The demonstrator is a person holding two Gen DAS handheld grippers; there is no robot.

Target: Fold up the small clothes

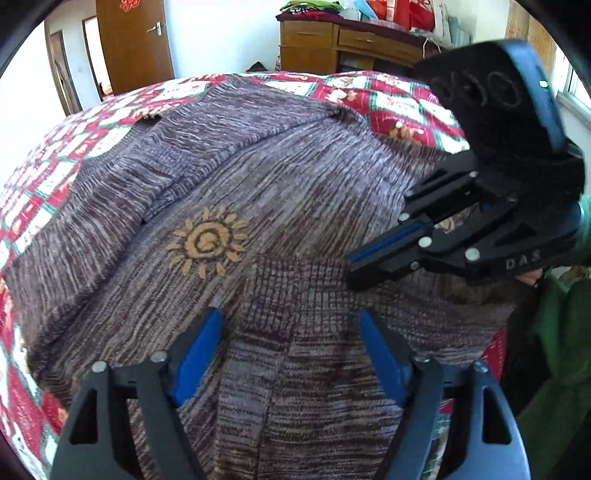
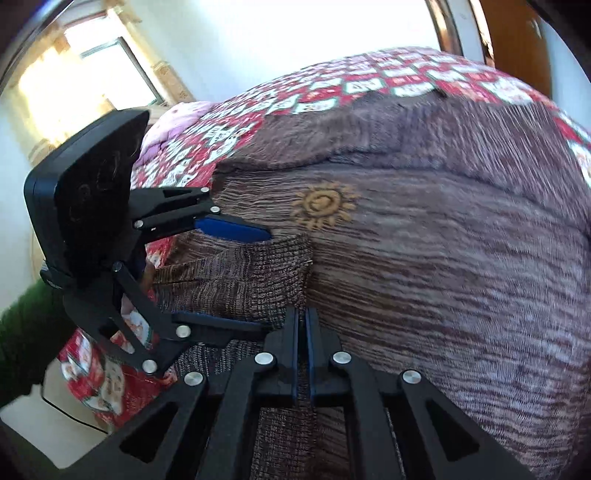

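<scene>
White walls [image 1: 221, 33] enclose a bedroom. A brown wooden door [image 1: 135, 40] with a metal handle stands at the far left, and a wooden dresser [image 1: 332, 40] piled with folded cloth and red bags sits against the back wall. The bed wears a red, white and green patterned quilt [image 1: 399, 99]. Bright daylight pours through a window [image 2: 96, 70] with a pale frame

Sweater [image 1: 280, 206] spread on quilt [image 1: 399, 99], sun motif [image 1: 207, 242] at its centre, right gripper [image 1: 351, 267] at 3 o'clock, left gripper [image 1: 291, 332] at 6 o'clock, dresser [image 1: 332, 40] behind at 12 o'clock.
</scene>
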